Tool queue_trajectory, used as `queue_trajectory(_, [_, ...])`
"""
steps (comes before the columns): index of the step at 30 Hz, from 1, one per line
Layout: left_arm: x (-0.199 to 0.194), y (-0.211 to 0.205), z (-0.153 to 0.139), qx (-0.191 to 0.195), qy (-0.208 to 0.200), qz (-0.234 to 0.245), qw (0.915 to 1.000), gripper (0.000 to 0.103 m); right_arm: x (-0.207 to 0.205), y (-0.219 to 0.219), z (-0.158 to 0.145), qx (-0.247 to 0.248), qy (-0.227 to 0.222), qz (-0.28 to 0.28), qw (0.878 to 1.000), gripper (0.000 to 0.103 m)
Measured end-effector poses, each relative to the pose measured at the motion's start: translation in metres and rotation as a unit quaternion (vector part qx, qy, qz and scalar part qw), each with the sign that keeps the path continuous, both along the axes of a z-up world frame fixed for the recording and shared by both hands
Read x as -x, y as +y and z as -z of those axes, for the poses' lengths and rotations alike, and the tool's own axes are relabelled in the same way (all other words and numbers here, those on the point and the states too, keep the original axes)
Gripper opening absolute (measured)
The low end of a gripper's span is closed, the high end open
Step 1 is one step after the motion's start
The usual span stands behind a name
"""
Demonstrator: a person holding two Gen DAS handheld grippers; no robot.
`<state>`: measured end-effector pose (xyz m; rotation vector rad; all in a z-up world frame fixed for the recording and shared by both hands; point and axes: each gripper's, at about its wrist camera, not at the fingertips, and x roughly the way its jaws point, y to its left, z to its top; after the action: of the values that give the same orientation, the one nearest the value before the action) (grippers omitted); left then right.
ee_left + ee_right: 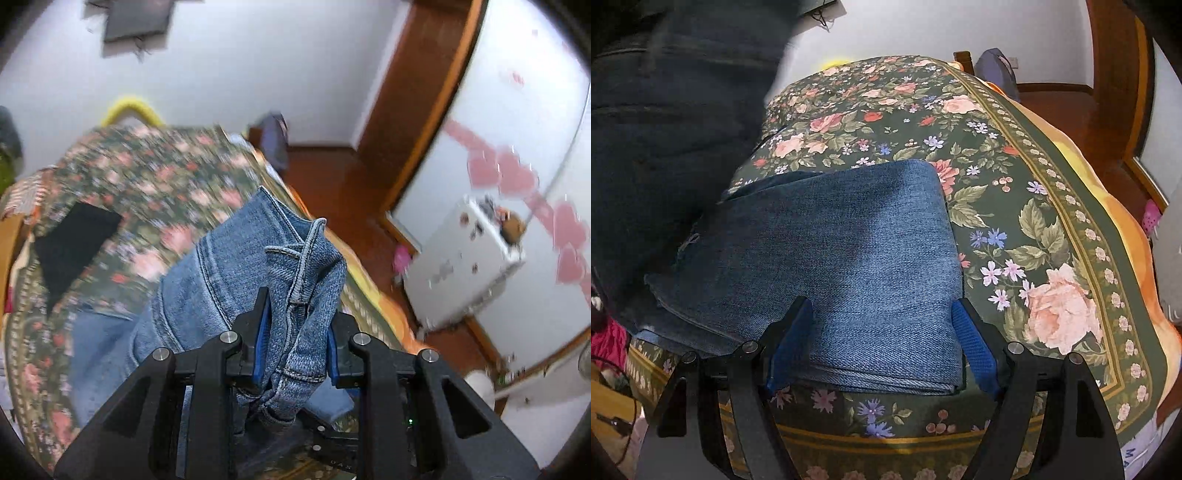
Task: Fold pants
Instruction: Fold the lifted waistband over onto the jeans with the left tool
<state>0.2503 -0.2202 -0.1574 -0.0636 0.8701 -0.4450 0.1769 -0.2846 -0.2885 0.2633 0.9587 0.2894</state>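
Note:
My left gripper (295, 321) is shut on a bunched end of the blue jeans (229, 280) and holds it lifted above the flowered bed cover (155, 173); the denim hangs down to the left. In the right wrist view the folded part of the jeans (849, 266) lies flat on the bed cover (1015, 192). My right gripper (882, 317) is open, its blue pads on either side of the folded denim's near edge, holding nothing. A dark blurred flap of jeans (672, 122) hangs at the upper left.
A black cloth (70, 243) lies on the bed at the left. The bed's right edge drops to a wooden floor (332, 177) with a white cabinet (465, 258). A bag (997, 70) stands at the bed's far corner.

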Motion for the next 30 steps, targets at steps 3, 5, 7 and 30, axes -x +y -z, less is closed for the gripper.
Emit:
queue_trajectory(3, [-0.003,-0.021,0.035,-0.023,0.041,0.024,0.9986,0.025,0.004,-0.005,-0.003,-0.004,-0.001,-0.001,1.000,0.076])
queue_trajectory(5, [-0.002,-0.034,0.056,-0.035,0.065,0.040,0.9965,0.025,0.008,-0.012,-0.006,-0.010,0.002,0.005,1.000,0.076])
queue_trajectory(7, [0.001,-0.039,0.070,-0.045,0.076,0.050,0.9949,0.025,0.016,-0.021,-0.010,-0.009,0.001,0.011,1.000,0.076])
queue_trajectory(30, [-0.009,0.076,0.032,-0.090,0.038,-0.023,0.9949,0.075,0.040,-0.041,-0.067,0.053,-0.052,0.018,0.997,0.076])
